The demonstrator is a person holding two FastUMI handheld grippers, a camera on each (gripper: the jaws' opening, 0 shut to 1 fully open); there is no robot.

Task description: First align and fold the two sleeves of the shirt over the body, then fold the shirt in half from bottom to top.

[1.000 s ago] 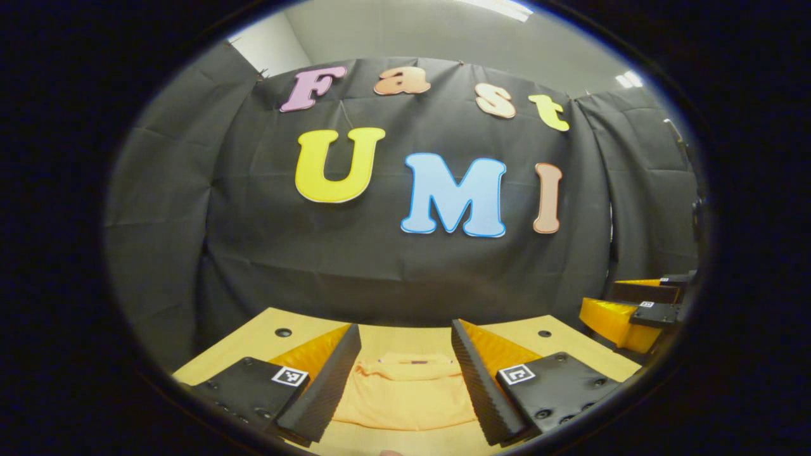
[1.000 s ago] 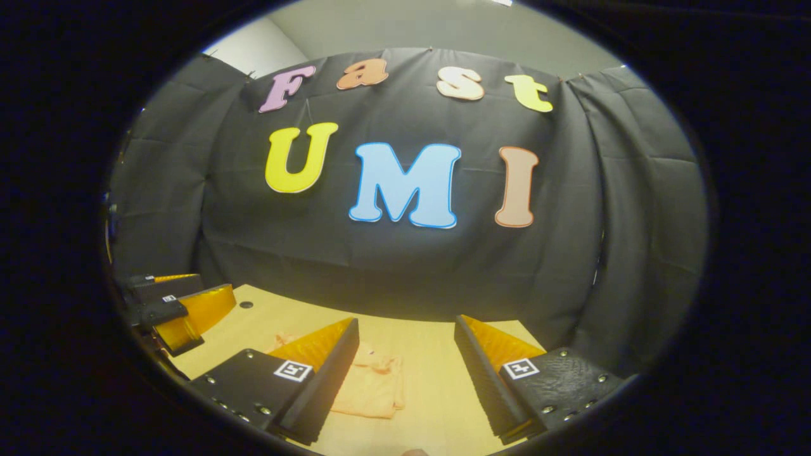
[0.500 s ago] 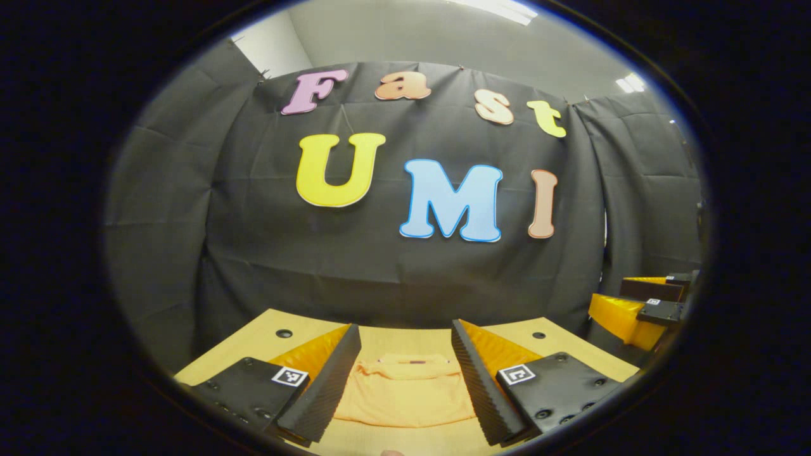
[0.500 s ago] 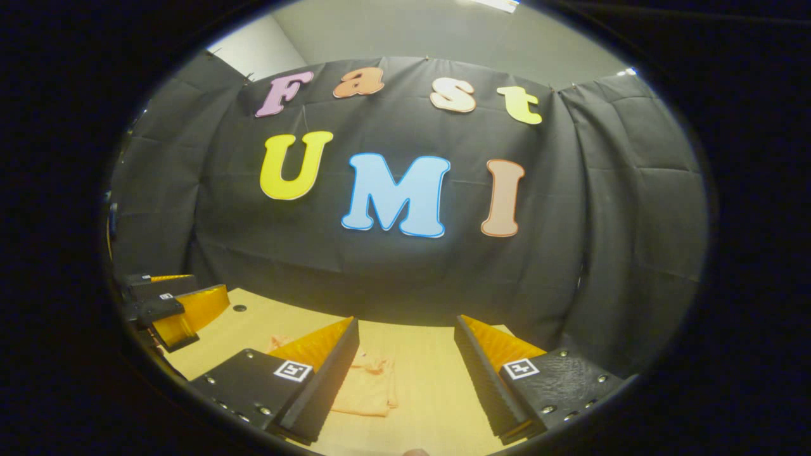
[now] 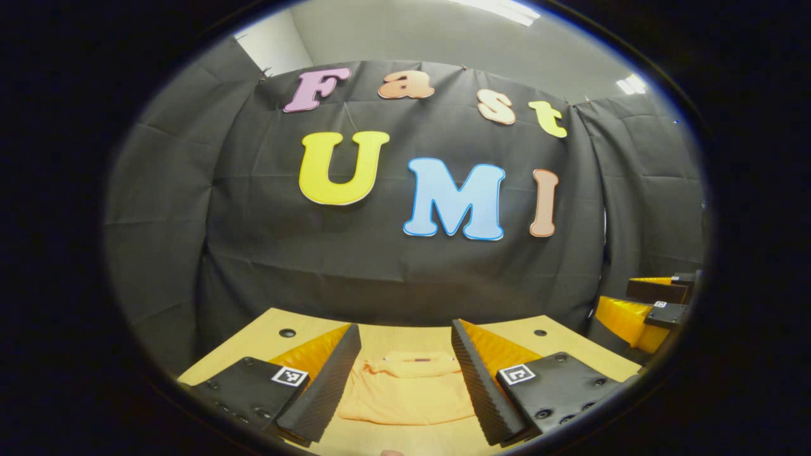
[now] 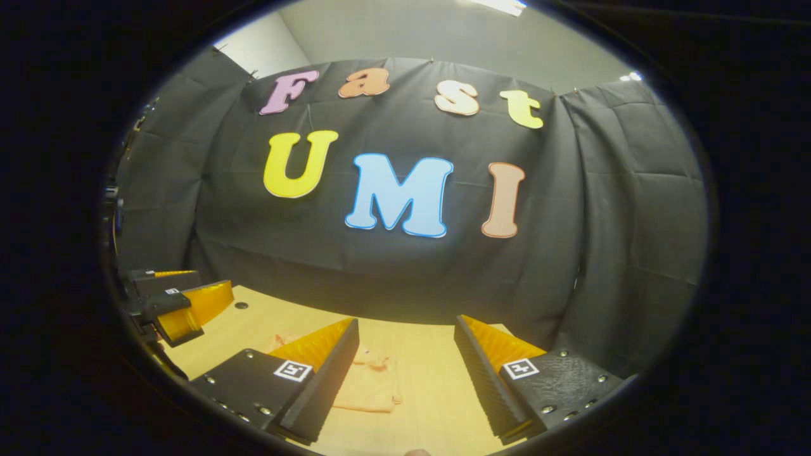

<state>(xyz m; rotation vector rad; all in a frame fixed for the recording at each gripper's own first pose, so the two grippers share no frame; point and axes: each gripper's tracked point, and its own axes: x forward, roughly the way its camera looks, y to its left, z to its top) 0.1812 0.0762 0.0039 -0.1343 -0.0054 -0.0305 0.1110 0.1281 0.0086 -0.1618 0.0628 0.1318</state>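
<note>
An orange shirt (image 5: 405, 392) lies folded into a compact rectangle on the wooden table (image 5: 266, 339), collar side toward the wall. My left gripper (image 5: 405, 328) hovers open above and in front of it, and the shirt shows in the gap between the fingers. In the right gripper view the shirt (image 6: 375, 387) lies left of centre, partly hidden behind one finger. My right gripper (image 6: 405, 322) is open over bare table (image 6: 431, 380) with nothing between its fingers. The two grippers hang side by side: the right gripper (image 5: 646, 310) shows at the left gripper view's right edge, the left gripper (image 6: 180, 304) at the right gripper view's left edge.
The black cloth wall stands close behind the table's far edge. Small round holes (image 5: 287, 332) (image 5: 540, 332) sit near the table's far corners, and one hole (image 6: 241, 305) shows in the right gripper view. Bare tabletop lies to the right of the shirt.
Both grippers have drifted slightly and stay open. The right gripper sits a little farther out at the left gripper view's edge. The shirt lies still.
</note>
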